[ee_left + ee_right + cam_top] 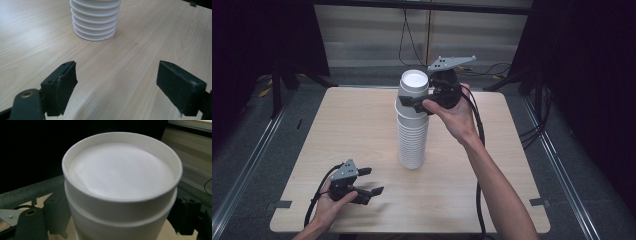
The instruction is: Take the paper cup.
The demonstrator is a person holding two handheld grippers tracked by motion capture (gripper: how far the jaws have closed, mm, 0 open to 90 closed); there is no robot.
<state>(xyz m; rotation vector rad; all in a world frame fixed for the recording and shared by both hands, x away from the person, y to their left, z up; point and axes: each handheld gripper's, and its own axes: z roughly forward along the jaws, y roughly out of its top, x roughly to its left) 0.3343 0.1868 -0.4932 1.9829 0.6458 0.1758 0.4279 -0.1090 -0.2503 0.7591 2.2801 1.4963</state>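
Lab recording booth: black curtains (pixel 592 75), floor rails (pixel 242 170), lone wooden table (pixel 362 125)

A ribbed white stack of upturned paper cups (pixel 413 125) stands on the pale wood-grain surface (pixel 362 130); black tongs (pixel 117 87).

Left gripper (pixel 371 181) low, fingers parted; right gripper (pixel 414 102) raised, fingers clamped.

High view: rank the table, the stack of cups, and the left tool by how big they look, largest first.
1. Table, by far the largest.
2. Stack of cups, tall and white.
3. Left tool, smallest, though it sits nearer the camera than the stack of cups, so its true size may be smaller than it looks.
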